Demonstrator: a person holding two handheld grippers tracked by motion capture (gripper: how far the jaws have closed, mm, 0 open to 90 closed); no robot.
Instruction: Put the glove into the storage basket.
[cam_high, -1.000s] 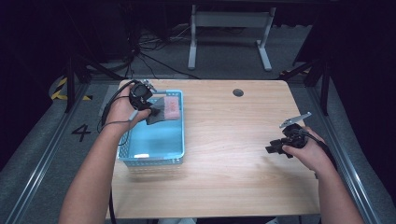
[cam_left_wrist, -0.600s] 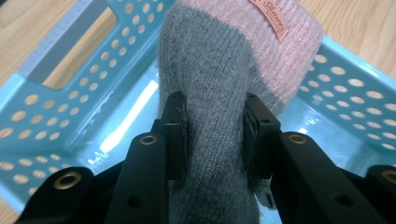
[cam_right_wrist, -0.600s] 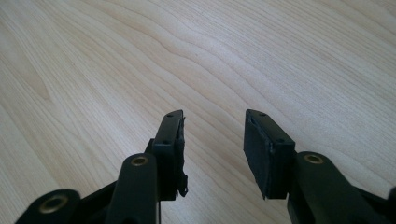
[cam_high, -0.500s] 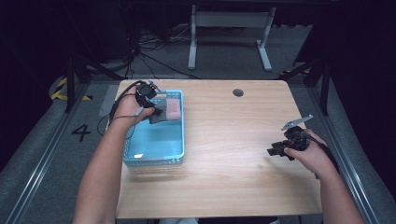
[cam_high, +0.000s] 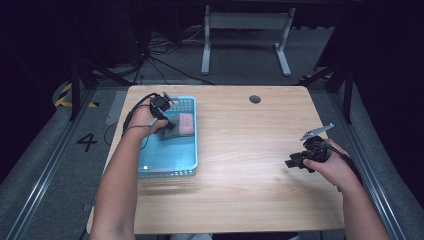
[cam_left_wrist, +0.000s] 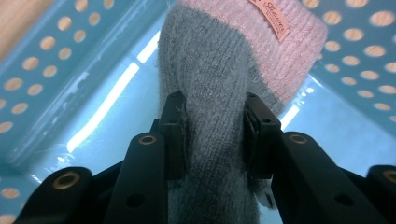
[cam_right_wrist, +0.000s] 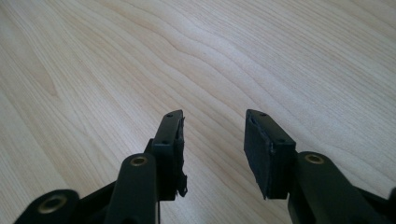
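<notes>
The left gripper (cam_left_wrist: 215, 135) squeezes a grey and pink sock (cam_left_wrist: 233, 70) inside the blue basket (cam_high: 167, 160), at ten o'clock on the desk (cam_high: 250, 190). Letting go looks left. The right gripper (cam_right_wrist: 212, 149) waits open, holding nothing.

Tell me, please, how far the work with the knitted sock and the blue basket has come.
Done: the grey and pink sock is gripped and down inside the blue basket. In hand: the left gripper clamps its grey part. Left: releasing it. The right gripper rests open over bare table.
</notes>
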